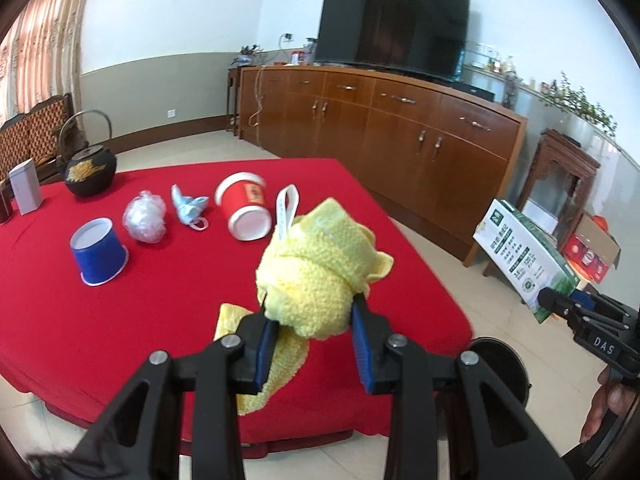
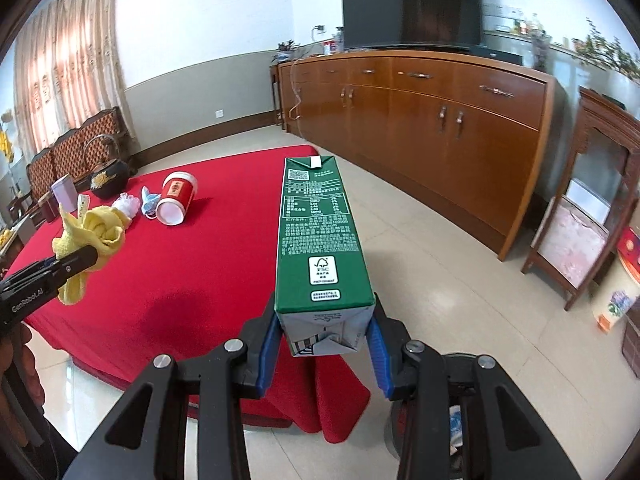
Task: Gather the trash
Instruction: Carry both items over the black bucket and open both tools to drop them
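— Fingers first: how are they set?

— Blue pads of the left gripper [image 1: 314,320] are closed partway on a yellow knitted cloth [image 1: 320,272], which is bunched between them with a tail hanging below. The right gripper [image 2: 326,336] is clamped on the folded end of a green milk carton [image 2: 318,240], held lengthwise, pointing away.

— Where is the rest of the trash?

— Toward the far left corner of the red table [image 1: 120,340]: a blue paper cup [image 1: 98,250] upside down, a clear plastic wad [image 1: 145,220], a crumpled blue mask [image 1: 190,210] and a red cup [image 1: 246,210] on its side.

— What is shown by one view only?

— The blue cup is seen from the left wrist alone. A dark round object [image 1: 500,364] below the grippers is largely hidden in both views and cannot be identified.
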A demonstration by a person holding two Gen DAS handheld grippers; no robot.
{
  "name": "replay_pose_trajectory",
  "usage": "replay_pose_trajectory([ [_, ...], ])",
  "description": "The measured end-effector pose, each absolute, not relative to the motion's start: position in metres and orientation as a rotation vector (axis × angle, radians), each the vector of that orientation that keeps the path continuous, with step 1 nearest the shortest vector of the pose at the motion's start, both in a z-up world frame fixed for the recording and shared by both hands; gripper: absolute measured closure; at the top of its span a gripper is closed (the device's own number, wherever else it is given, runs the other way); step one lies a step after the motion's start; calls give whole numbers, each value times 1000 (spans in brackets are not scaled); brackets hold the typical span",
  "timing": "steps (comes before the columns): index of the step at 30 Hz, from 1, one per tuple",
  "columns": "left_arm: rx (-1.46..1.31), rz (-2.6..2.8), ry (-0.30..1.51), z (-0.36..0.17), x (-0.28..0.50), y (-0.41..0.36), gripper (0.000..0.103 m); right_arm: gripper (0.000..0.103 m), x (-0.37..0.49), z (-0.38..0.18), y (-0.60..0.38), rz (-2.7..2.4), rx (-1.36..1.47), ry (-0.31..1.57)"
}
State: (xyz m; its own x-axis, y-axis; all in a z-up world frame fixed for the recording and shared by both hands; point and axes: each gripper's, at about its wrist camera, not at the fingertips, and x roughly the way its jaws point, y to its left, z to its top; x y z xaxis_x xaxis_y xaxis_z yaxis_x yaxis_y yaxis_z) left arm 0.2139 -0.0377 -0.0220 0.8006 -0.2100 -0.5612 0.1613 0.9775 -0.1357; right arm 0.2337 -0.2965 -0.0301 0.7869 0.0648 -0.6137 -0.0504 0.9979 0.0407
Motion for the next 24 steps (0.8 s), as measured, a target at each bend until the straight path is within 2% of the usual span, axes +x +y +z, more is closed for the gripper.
replay_pose_trajectory([
  [24, 33, -487, 641, -39, 188, -198, 68, 62, 142, -60, -422, -171, 104, 717],
])
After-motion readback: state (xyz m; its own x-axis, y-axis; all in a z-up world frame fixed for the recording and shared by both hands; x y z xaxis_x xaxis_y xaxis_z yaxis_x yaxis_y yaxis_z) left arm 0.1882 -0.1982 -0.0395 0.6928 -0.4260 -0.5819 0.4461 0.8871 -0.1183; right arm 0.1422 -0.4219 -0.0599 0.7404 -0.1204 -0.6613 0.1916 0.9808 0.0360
